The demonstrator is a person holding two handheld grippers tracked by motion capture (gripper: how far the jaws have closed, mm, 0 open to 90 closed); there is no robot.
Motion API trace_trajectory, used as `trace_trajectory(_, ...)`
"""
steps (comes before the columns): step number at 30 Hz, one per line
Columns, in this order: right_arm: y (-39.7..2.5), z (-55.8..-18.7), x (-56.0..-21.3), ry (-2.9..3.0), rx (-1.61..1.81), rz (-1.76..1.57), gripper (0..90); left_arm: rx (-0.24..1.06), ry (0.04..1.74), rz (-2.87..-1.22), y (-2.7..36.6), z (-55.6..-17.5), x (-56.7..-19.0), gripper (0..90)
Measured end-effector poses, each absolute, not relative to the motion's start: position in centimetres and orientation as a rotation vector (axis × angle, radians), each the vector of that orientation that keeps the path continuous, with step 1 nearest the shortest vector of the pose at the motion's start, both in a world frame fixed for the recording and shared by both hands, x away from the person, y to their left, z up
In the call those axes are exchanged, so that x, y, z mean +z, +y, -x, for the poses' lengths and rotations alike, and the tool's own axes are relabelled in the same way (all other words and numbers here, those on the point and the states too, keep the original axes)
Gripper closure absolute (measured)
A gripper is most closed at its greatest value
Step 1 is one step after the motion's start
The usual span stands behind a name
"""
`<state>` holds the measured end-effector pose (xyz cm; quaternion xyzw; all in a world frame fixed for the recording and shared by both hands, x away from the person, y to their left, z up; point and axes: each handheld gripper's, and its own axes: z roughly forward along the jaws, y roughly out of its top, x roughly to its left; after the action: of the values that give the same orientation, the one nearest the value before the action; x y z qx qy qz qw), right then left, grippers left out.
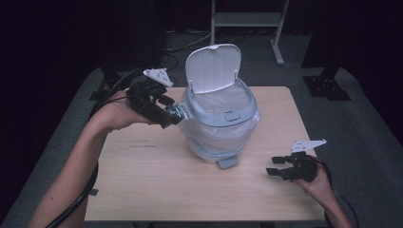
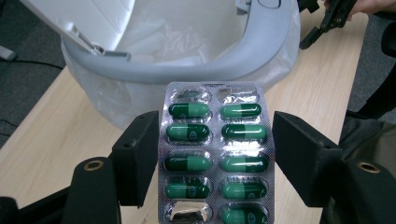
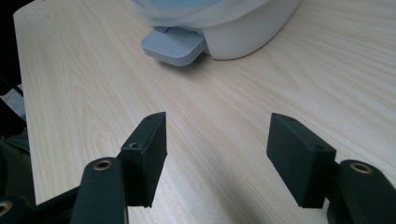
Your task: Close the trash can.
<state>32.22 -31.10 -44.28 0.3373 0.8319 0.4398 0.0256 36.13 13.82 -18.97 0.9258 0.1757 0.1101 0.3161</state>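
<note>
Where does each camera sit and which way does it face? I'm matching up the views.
High view: above the person's side, looking forward and down at the table, pedal bin, both forearms and grippers.
Left gripper view: between its jaws, a blister pack before the bin's rim.
Right gripper view: low, facing the bin's pedal.
All share the bin.

Blister pack (image 2: pixel 215 151): green capsules in two columns, lying between the left gripper (image 2: pixel 215 161) jaws, a gap visible each side
Bin (image 2: pixel 196 65): just beyond, lid raised, clear liner inside
Table (image 2: pixel 51 135): light wood
</note>
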Motion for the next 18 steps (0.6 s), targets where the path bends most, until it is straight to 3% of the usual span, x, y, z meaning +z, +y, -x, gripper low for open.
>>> trace_trajectory(18,-31.2,-32.3,-44.5,2.577,1.363,-1.051,36.8,0.3,0.434,-2.439,12.1,-37.8,-17.1,33.3)
